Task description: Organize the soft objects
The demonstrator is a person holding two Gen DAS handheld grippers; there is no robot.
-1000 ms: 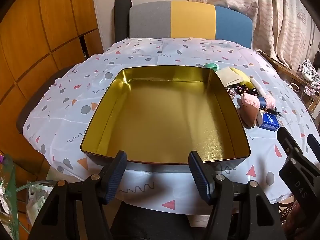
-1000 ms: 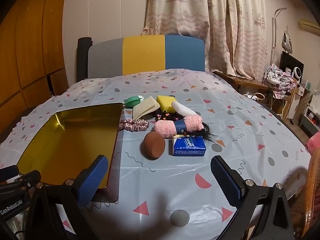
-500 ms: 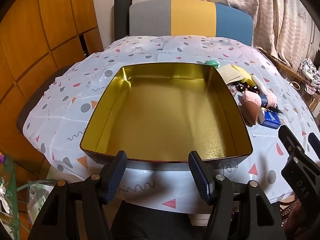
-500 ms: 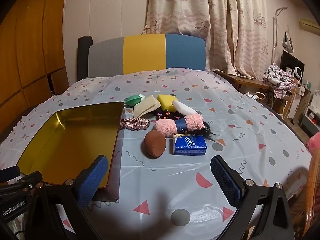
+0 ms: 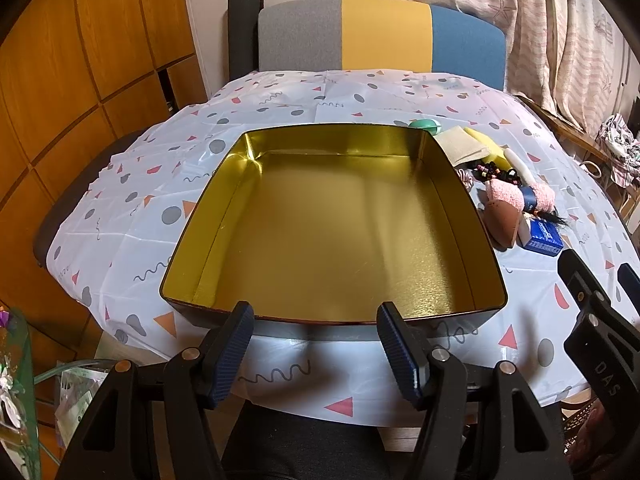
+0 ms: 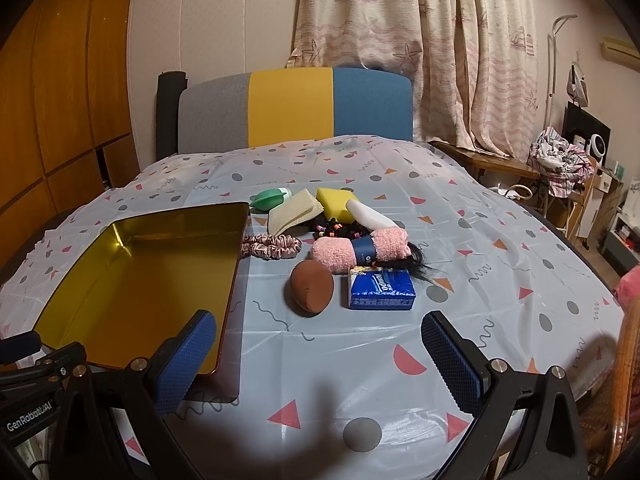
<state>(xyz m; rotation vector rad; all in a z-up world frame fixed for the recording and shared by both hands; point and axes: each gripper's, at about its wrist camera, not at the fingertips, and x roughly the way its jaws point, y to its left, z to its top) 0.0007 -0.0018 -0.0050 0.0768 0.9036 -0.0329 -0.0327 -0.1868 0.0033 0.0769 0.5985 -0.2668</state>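
Observation:
A gold-lined tin tray [image 5: 224, 208] [image 6: 230, 276] lies empty on the patterned tablecloth. To its right lies a cluster of soft things: a brown sponge egg [image 6: 311, 287] [image 5: 502, 220], a blue tissue pack [image 6: 382, 288] [image 5: 542, 236], a rolled pink towel [image 6: 360, 249] [image 5: 520, 196], a pink scrunchie [image 6: 272, 246], a yellow sponge [image 6: 336, 202], a beige cloth [image 6: 294, 216] and a green sponge [image 6: 270, 199]. My left gripper [image 5: 316, 354] is open and empty at the tray's near wall. My right gripper [image 6: 320, 354] is open and empty, short of the brown egg.
A white foam piece [image 6: 370, 216] and dark beads [image 6: 336, 230] lie in the cluster. A grey, yellow and blue chair back [image 6: 296, 110] stands behind the table. The table's right edge [image 6: 600, 280] drops toward furniture and clutter. Wooden cabinets [image 5: 80, 80] stand on the left.
Both grippers have drifted slightly; the left wrist view has pulled back and up a little from the tray. Nothing on the table has moved and both grippers stay open.

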